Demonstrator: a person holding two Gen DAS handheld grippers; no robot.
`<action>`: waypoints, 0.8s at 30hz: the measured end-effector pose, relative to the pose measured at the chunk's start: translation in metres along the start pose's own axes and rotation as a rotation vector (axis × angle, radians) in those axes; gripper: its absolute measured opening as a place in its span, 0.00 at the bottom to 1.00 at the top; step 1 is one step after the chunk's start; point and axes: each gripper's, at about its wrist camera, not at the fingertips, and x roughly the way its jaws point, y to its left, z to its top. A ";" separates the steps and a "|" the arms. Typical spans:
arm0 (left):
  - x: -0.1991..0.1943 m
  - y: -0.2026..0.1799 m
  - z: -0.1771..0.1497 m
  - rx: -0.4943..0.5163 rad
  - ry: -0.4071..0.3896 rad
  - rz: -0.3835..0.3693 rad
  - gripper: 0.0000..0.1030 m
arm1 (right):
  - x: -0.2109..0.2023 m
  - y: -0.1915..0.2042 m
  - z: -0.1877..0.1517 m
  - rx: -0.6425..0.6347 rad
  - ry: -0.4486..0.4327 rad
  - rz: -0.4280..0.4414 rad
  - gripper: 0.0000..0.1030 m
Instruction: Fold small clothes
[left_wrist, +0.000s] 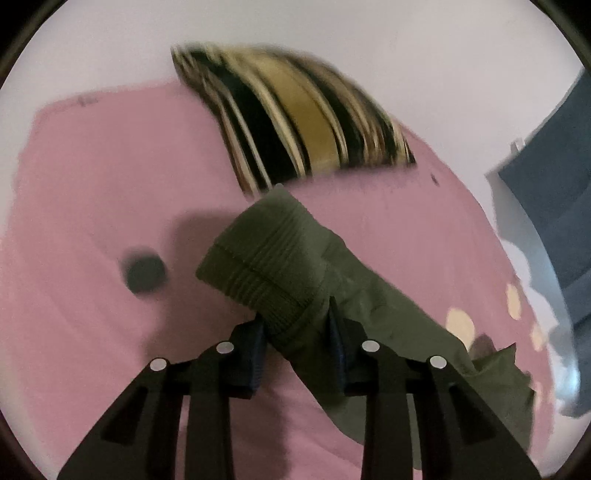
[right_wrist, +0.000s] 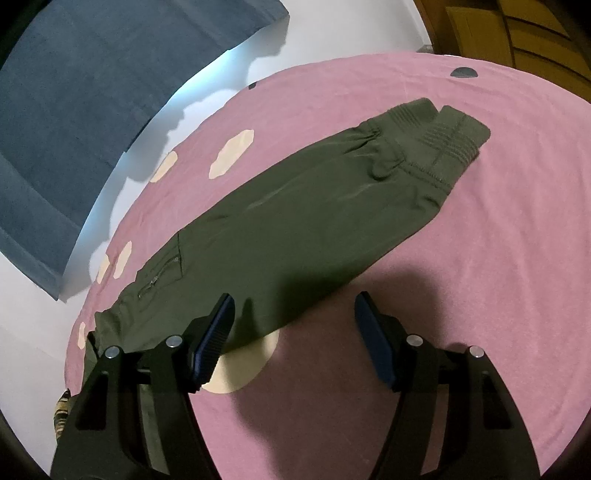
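Olive green trousers (right_wrist: 295, 229) lie stretched out on a pink cloth (right_wrist: 461, 295) with cream spots, their ribbed cuffs (right_wrist: 447, 140) at the far right. In the left wrist view my left gripper (left_wrist: 297, 328) is shut on a ribbed band of the trousers (left_wrist: 266, 266), which is lifted and bunched above the pink cloth (left_wrist: 92, 184). My right gripper (right_wrist: 293, 339) stands open just above the near edge of the trousers, close to the zip pocket (right_wrist: 162, 273). Its pads touch nothing.
A folded black-and-tan striped garment (left_wrist: 295, 110) lies at the far edge of the pink cloth. A blue-grey fabric (right_wrist: 74, 110) rests on the white surface to the left. Wooden furniture (right_wrist: 517, 29) stands beyond the far corner. A dark round spot (left_wrist: 144, 273) marks the cloth.
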 end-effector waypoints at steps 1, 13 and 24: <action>-0.006 0.002 0.006 0.003 -0.028 0.012 0.29 | 0.000 0.000 0.000 0.001 0.000 0.000 0.65; 0.048 0.022 0.001 -0.024 0.092 0.057 0.35 | -0.003 -0.003 0.004 -0.003 0.007 0.014 0.66; 0.013 0.045 0.002 0.028 0.078 -0.036 0.59 | -0.033 -0.042 0.023 0.126 -0.035 0.074 0.71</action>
